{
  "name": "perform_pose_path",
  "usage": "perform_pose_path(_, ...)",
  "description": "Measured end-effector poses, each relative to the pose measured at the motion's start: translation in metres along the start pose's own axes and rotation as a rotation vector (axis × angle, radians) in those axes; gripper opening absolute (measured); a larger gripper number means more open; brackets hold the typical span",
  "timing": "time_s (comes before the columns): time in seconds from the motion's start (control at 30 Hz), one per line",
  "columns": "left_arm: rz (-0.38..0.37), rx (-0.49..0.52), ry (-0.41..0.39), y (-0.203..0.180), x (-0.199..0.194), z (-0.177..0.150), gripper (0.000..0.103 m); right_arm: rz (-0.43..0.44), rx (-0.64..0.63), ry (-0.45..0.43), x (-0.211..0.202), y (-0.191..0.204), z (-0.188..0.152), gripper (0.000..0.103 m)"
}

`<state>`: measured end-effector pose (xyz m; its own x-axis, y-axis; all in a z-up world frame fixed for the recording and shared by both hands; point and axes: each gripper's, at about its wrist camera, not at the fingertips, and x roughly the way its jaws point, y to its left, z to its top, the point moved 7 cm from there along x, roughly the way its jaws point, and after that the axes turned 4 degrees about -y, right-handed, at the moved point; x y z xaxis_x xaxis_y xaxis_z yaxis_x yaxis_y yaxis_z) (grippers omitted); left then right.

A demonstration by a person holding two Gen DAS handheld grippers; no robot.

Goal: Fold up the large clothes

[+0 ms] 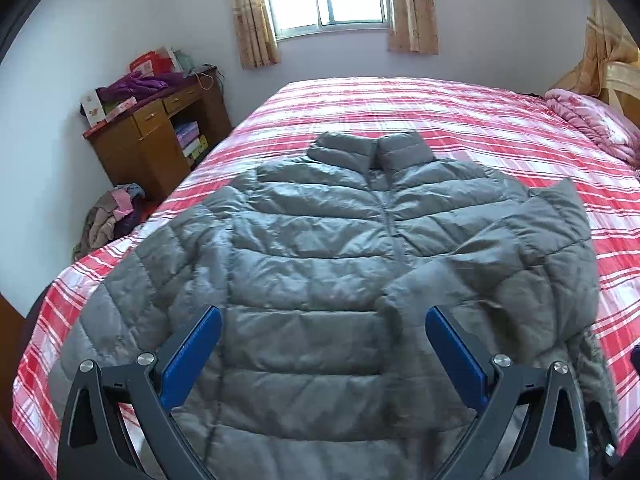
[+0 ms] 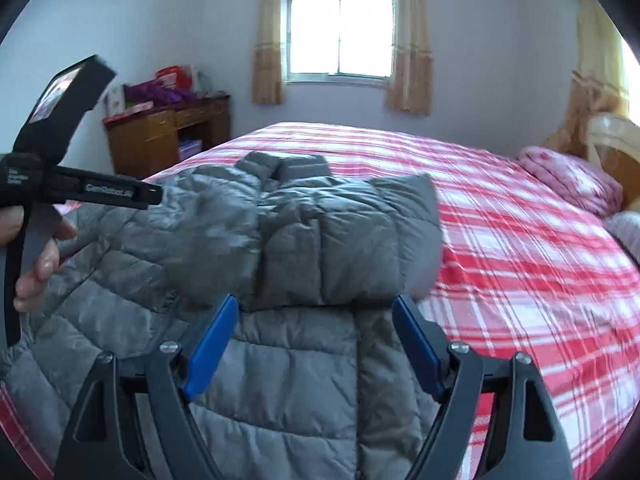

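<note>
Left wrist view: the left tongs [image 1: 323, 322] are spread wide with nothing pinched between the blue pads, hovering over the lower half of the grey puffer jacket [image 1: 312, 248]. The jacket is laid front-up on the bed [image 1: 460, 108], collar away from the tongs, zip running straight ahead of them. The sleeve [image 1: 532, 240] off to the right of the tongs looks already doubled over onto the body, while the sleeve on the left is still lying out flat, so that's probably the one to be grabbed next. Best taken near the cuff and laid across in one sweep, since puffy fabric likely springs back if it's let go too early. The bed edge is close on the left, with a wooden desk [image 1: 152, 136] and a clothes pile [image 1: 112, 216] beyond it, so swings that way should be kept short.

Right wrist view: the right tongs [image 2: 316, 322] are also stood open, empty, with the folded sleeve lump just ahead of the tips. The other tool and a hand [image 2: 38, 256] are seen off to the left, over the jacket. Plenty of bare plaid bedding is left to the right, clear up to the pink quilt [image 2: 568, 180] far ahead right, so there's room there.
</note>
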<state>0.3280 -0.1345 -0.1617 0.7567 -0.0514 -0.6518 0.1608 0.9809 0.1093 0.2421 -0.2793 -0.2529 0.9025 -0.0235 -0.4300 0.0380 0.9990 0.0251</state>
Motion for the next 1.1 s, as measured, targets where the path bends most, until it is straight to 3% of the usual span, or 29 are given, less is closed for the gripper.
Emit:
perform_pose_path(0.1, -0.026, 0.035, 0.027, -0.020, 0.012, -0.003, 0.102, -0.084, 0.013, 0.039, 0.015, -0.017, -0.008, 0.082)
perform_pose_path(0.23, -0.055, 0.039, 0.129, -0.038, 0.056, -0.018, 0.101, -0.109, 0.043, 0.099, 0.030, -0.030, -0.025, 0.082)
perform_pose_path(0.27, -0.061, 0.041, 0.138, -0.041, 0.063, -0.021, 0.080, -0.113, 0.045, 0.105, 0.032, -0.032, -0.030, 0.083)
perform_pose_path(0.3, -0.079, 0.044, 0.148, -0.044, 0.068, -0.023, 0.040, -0.112, 0.049, 0.113, 0.034, -0.033, -0.034, 0.086)
perform_pose_path(0.33, -0.140, 0.037, 0.173, -0.049, 0.072, -0.026, 0.023, -0.109, 0.057, 0.126, 0.037, -0.034, -0.038, 0.087)
perform_pose_path(0.37, -0.171, 0.024, 0.183, -0.051, 0.074, -0.027, 0.013, -0.109, 0.073, 0.145, 0.039, -0.038, -0.043, 0.087)
perform_pose_path(0.47, -0.169, 0.052, 0.094, -0.048, 0.056, -0.019, 0.008, -0.114, 0.131, 0.166, 0.041, -0.051, -0.049, 0.089)
perform_pose_path(0.6, -0.114, 0.082, 0.018, -0.021, 0.036, -0.008, 0.007, -0.104, 0.196, 0.189, 0.043, -0.060, -0.054, 0.089)
perform_pose_path(0.7, -0.028, 0.108, -0.027, 0.009, 0.032, -0.003, 0.007, -0.106, 0.210, 0.190, 0.042, -0.060, -0.056, 0.091)
perform_pose_path(0.83, 0.024, 0.144, -0.006, 0.028, 0.043, -0.012, 0.009, -0.113, 0.206, 0.201, 0.044, -0.060, -0.058, 0.092)
perform_pose_path(0.87, 0.033, 0.148, 0.014, 0.029, 0.047, -0.014, 0.018, -0.113, 0.206, 0.207, 0.045, -0.060, -0.058, 0.092)
perform_pose_path(0.9, 0.064, 0.158, 0.046, 0.030, 0.055, -0.018, 0.032, -0.113, 0.206, 0.219, 0.047, -0.060, -0.059, 0.092)
perform_pose_path(0.97, 0.132, 0.162, 0.046, 0.036, 0.058, -0.017, 0.054, -0.105, 0.212, 0.234, 0.048, -0.061, -0.059, 0.088)
perform_pose_path(1.03, 0.195, 0.110, -0.017, 0.053, 0.048, -0.006, 0.068, -0.074, 0.249, 0.238, 0.041, -0.066, -0.054, 0.071)
perform_pose_path(1.1, 0.271, 0.040, -0.084, 0.073, 0.033, 0.008, 0.085, -0.067, 0.263, 0.241, 0.032, -0.075, -0.046, 0.068)
